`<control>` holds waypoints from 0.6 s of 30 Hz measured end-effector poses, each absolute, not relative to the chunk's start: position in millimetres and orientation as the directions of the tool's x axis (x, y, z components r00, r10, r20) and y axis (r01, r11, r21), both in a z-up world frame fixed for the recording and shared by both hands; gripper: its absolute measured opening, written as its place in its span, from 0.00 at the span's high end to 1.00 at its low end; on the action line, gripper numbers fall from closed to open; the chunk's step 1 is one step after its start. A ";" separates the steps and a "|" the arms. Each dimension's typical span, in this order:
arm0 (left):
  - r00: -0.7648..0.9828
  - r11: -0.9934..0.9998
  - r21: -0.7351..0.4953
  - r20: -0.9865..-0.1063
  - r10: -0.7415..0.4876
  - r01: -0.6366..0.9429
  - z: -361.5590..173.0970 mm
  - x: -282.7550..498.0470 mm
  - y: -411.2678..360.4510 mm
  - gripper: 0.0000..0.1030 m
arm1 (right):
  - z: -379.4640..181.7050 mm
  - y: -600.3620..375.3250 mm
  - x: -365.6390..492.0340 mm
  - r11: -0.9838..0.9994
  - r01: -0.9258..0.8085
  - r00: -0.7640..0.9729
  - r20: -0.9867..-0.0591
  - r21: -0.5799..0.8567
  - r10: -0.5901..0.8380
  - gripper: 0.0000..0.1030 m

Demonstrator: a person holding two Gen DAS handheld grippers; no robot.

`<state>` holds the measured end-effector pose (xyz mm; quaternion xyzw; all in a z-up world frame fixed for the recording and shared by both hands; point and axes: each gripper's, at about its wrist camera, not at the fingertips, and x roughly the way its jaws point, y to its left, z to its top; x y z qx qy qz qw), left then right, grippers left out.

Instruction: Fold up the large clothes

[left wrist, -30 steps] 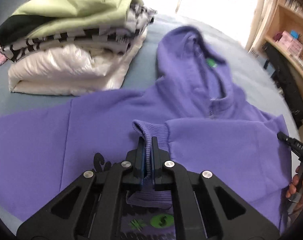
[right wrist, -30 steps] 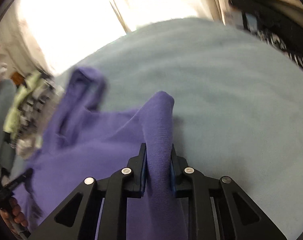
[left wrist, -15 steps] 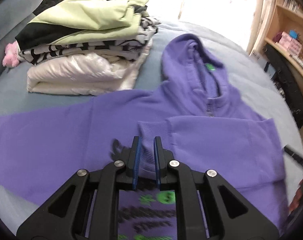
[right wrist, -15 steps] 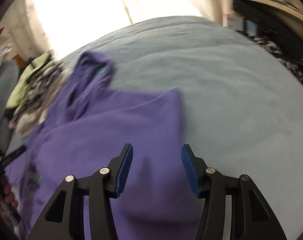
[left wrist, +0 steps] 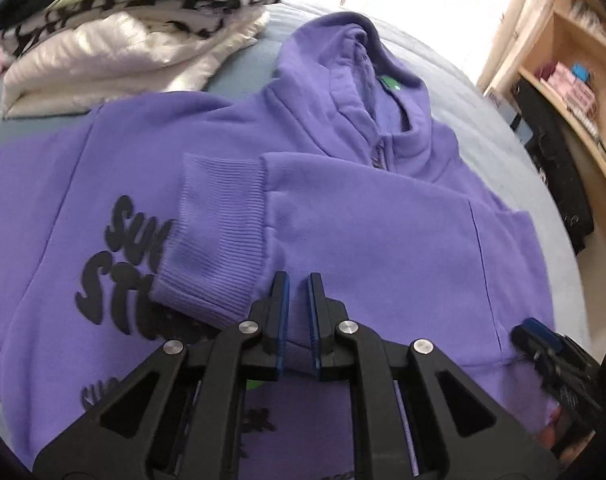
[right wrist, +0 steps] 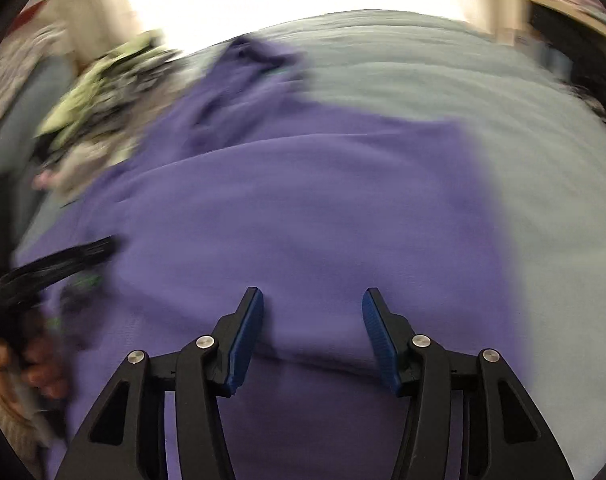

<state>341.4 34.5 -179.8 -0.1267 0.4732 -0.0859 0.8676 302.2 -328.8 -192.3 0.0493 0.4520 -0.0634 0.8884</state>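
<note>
A purple hoodie (left wrist: 363, 220) lies front up on the bed, its hood (left wrist: 343, 52) pointing away. One sleeve is folded across the chest, and its ribbed cuff (left wrist: 215, 232) lies over the black lettering. My left gripper (left wrist: 299, 280) hovers just right of the cuff, shut with nothing between its pads. In the right wrist view, which is blurred, my right gripper (right wrist: 313, 294) hangs over the folded hoodie (right wrist: 303, 200); its jaws stand apart, are closing, and hold nothing. It also shows at the hoodie's right edge as the right gripper (left wrist: 543, 340).
A stack of folded clothes (left wrist: 123, 40) sits at the far left on the grey-blue bed (left wrist: 483, 128). Wooden shelves (left wrist: 575, 60) stand at the right. A hand (right wrist: 7, 360) holds the blurred left gripper (right wrist: 83, 252).
My left gripper let go of the cuff, which now lies flat on the chest, and slid right. My right gripper released the folded sleeve, opened and swung left over the hoodie.
</note>
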 end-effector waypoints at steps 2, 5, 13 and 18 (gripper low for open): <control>0.538 0.946 -0.323 -0.793 -0.287 0.028 -177.9 337.7 41.6 0.97 | -190.8 -357.6 285.5 0.978 0.176 0.598 -0.801 0.108 -0.019 0.72; 0.550 0.956 -0.291 -0.793 -0.261 0.034 -170.8 329.5 40.7 0.97 | -183.7 -374.3 260.4 0.961 0.258 0.595 -0.800 0.100 -0.077 0.72; 0.592 0.990 -0.135 -0.795 -0.134 0.042 -135.2 267.0 23.2 0.64 | -172.1 -393.2 193.1 0.871 0.425 0.584 -0.810 0.246 -0.056 0.36; 0.615 0.999 -0.044 -0.787 -0.054 0.031 -112.8 212.5 23.8 0.63 | -143.9 -360.8 159.3 0.915 0.363 0.596 -0.799 0.178 -0.081 0.36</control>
